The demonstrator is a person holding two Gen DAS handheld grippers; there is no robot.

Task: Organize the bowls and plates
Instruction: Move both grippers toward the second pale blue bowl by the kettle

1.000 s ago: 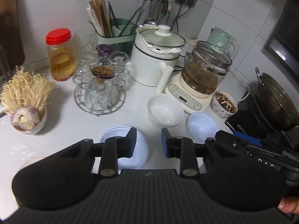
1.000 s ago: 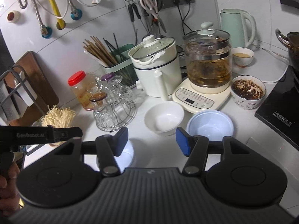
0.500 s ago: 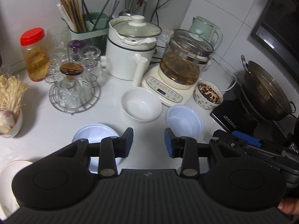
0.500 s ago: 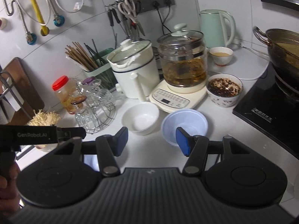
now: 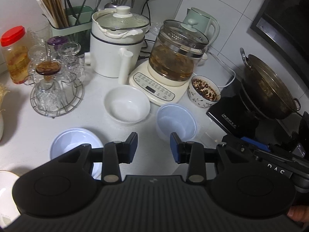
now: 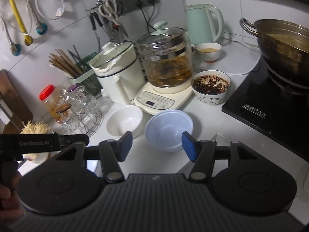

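My right hand-held gripper (image 6: pixel 156 145) hung apart and empty over the blue bowl (image 6: pixel 169 129) at mid-frame; I judged 1 finger should straddle its near rim. My left hand-held gripper (image 5: pixel 154 148) gaped empty.

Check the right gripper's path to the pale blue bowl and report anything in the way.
Nothing visible blocks it. The right gripper is open and empty, with the blue bowl directly ahead on bare counter. The white bowl sits just to its left, beside the path.
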